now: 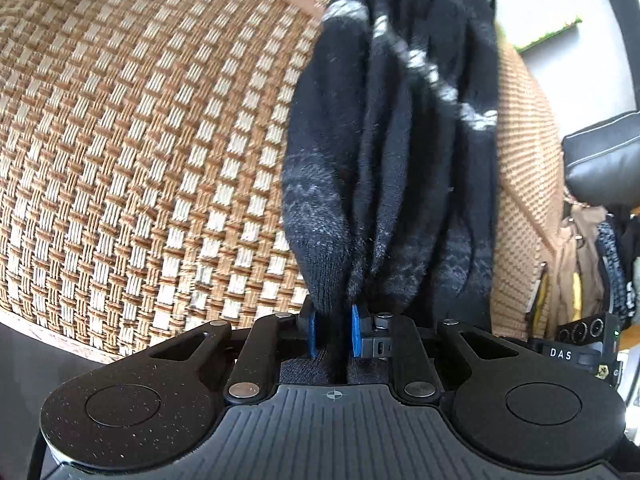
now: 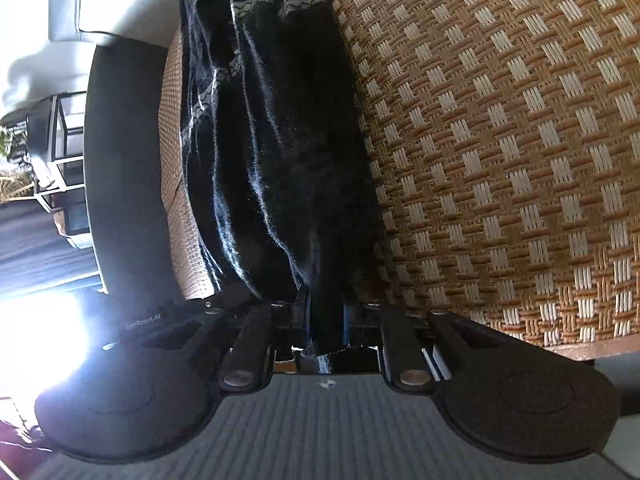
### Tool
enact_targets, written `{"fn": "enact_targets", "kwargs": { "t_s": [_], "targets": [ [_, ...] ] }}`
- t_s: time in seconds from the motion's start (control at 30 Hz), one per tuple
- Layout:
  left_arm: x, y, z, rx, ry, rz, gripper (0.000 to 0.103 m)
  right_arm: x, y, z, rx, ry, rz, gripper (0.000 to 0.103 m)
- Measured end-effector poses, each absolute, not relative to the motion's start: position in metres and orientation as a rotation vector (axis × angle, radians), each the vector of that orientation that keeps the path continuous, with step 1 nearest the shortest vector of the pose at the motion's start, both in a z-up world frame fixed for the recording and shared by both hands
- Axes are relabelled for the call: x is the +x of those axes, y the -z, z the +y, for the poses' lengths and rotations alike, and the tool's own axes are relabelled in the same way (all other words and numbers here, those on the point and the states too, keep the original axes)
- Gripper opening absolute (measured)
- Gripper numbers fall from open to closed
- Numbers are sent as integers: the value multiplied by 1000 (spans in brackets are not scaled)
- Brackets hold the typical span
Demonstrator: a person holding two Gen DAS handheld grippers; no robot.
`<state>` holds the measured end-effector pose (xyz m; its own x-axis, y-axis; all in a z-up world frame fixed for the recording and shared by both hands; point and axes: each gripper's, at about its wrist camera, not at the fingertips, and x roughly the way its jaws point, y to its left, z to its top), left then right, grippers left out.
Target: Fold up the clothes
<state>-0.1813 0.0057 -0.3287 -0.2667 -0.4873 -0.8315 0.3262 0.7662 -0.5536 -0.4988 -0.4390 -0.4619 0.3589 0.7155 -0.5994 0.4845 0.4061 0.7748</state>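
A black knit garment point(image 1: 384, 152) with grey-white patterned bands hangs bunched in long folds in front of a woven rattan mat point(image 1: 140, 160). My left gripper point(image 1: 335, 330) is shut on one edge of it, the cloth pinched between the blue pads point(image 1: 312, 332). In the right wrist view the same black garment point(image 2: 280, 140) stretches away from my right gripper point(image 2: 325, 320), which is shut on another edge. The woven mat point(image 2: 500, 140) fills the right side there. The rest of the garment's shape is hidden in the folds.
A dark leather cushion point(image 1: 604, 160) and a pile of other clothes point(image 1: 588, 264) sit at the right of the left wrist view, with a black device marked DAS point(image 1: 576, 344) below. In the right wrist view a dark curved edge point(image 2: 120, 180) and bright glare point(image 2: 40, 340) lie at the left.
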Motion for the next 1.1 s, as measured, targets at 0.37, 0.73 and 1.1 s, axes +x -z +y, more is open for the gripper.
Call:
{"fn": "enact_targets", "kwargs": {
  "t_s": [0.37,0.73,1.1],
  "targets": [
    [-122,231,-44,-463,814,1464,16,-428,376,-495,1466,-407,1128,16],
    [-23,302,-144,-426,681,1392,46,-277,452,-531,1522,-156,948,27],
    [-3,265,-123,-460,751,1348,75,-290,467,-540,1685,-123,753,58]
  ]
}}
